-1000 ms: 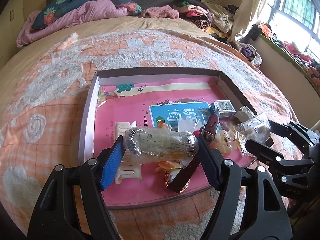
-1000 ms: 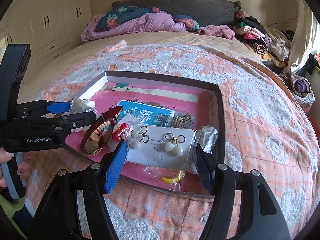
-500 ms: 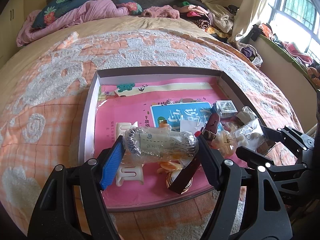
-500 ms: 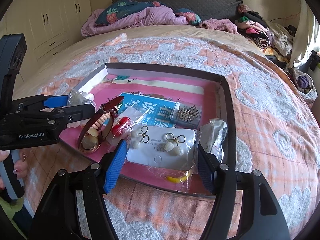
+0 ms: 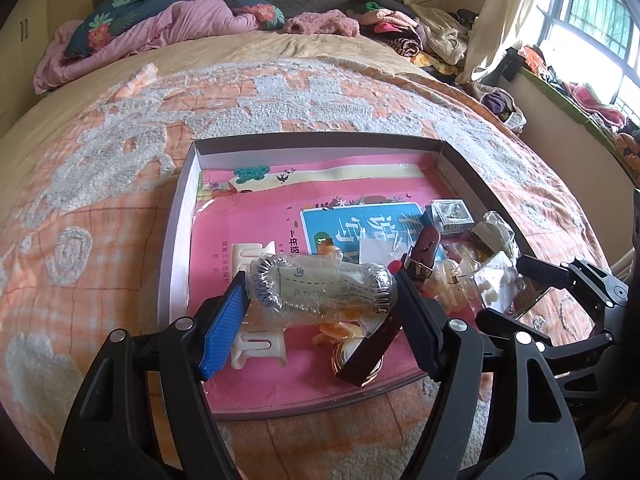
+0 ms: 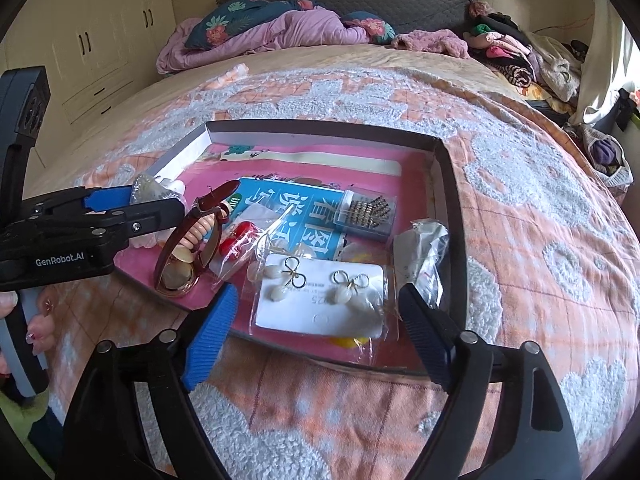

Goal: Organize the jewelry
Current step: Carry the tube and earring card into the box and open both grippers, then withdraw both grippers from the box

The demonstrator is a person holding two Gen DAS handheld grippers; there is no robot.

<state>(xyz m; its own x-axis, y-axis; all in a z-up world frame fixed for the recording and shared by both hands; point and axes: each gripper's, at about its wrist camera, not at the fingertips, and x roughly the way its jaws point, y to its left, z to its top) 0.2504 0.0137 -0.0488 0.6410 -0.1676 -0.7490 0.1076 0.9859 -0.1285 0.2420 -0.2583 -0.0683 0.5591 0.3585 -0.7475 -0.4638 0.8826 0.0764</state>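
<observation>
A shallow box [image 5: 182,216] [image 6: 450,184] with a pink lining lies on the bed. My left gripper [image 5: 320,304] is shut on a clear bag with a silver chain [image 5: 324,290], held just above the box floor. My right gripper [image 6: 316,320] is open. A bagged earring card [image 6: 320,300] lies between its fingers in the box's near corner; I cannot tell if they touch it. An open red compact mirror [image 6: 188,252] [image 5: 368,356], a clear box of hairpins [image 6: 366,210] and other small bags lie in the box.
An orange and white blanket [image 6: 540,240] covers the bed around the box. A white hair clip [image 5: 256,348] lies under the left gripper. Pillows and piled clothes [image 5: 404,36] sit at the far end. A window [image 5: 592,28] is on the right.
The right gripper has drawn back toward the box's near edge, and the earring card now sits lower in the box. The left gripper holds still with the chain bag.
</observation>
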